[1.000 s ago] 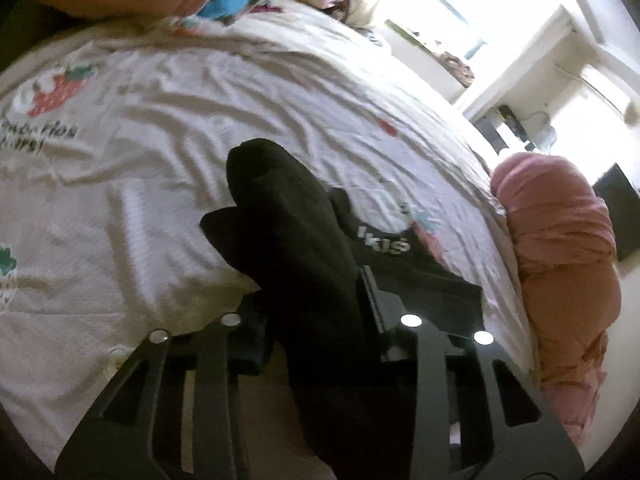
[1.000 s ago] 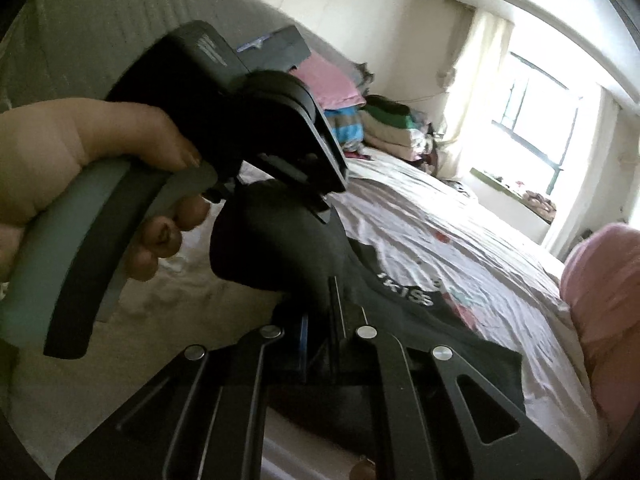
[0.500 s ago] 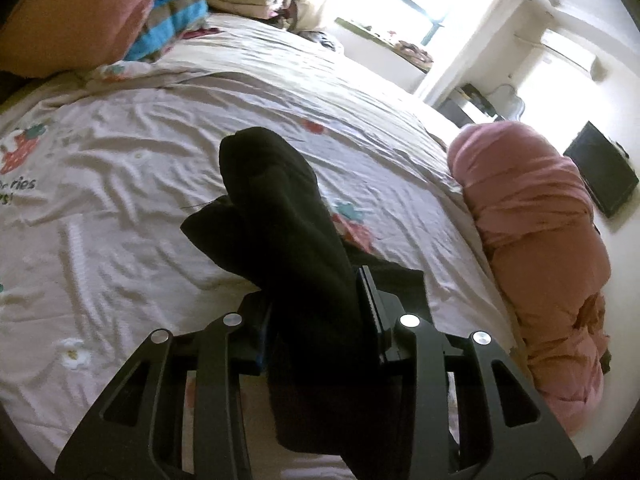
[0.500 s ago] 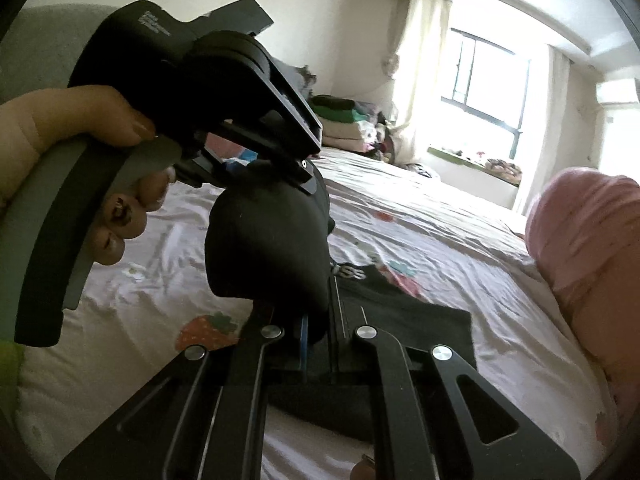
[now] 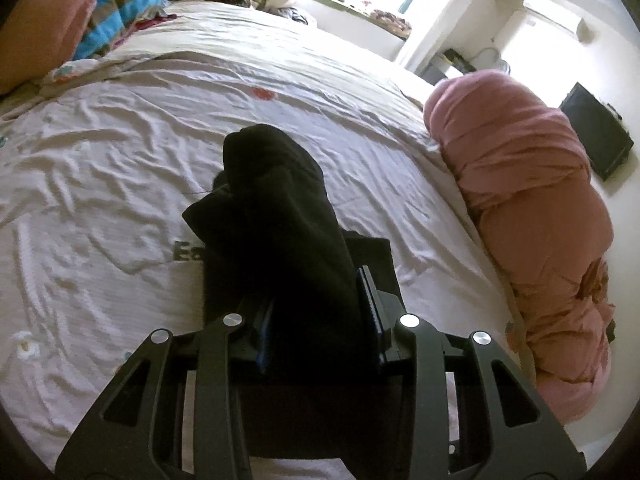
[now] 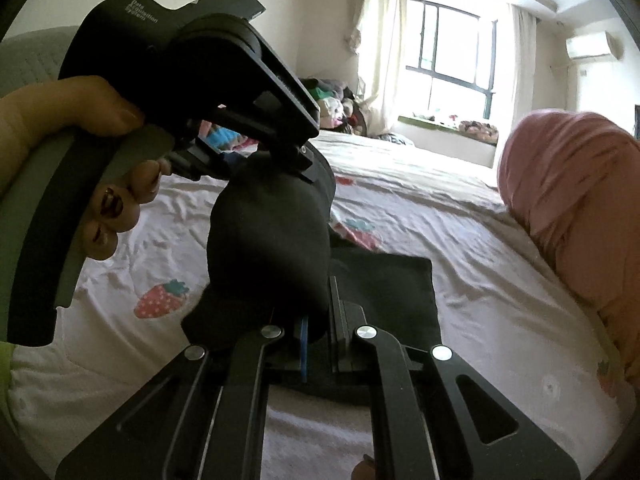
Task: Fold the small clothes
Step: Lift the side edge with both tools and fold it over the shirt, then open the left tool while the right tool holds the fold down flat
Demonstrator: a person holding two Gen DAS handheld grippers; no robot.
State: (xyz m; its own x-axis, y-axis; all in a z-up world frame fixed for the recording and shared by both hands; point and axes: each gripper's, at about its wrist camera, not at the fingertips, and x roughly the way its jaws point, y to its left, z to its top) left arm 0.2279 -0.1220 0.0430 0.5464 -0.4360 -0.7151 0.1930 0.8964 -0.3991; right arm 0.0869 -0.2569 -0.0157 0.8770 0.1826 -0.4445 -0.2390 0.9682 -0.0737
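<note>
Both hands have carried the black garment (image 5: 280, 216) sideways across the bed (image 5: 100, 168), so the lettering on its flat lower half no longer shows. Left tongs (image 5: 316, 312) pinch a thick bunched fold of it; right tongs (image 6: 318, 332) are pressed together on a thin edge beside that fold. Its lower half lies on the sheet, near the pink bundle (image 5: 528, 200). Soft, light and limp (it sags wherever unsupported), it is best gripped at corners or hems.

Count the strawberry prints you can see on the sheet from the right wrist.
3, maybe more hidden. One left of the black garment, at; one behind it, at; one at the right edge of the sheet, at.
</note>
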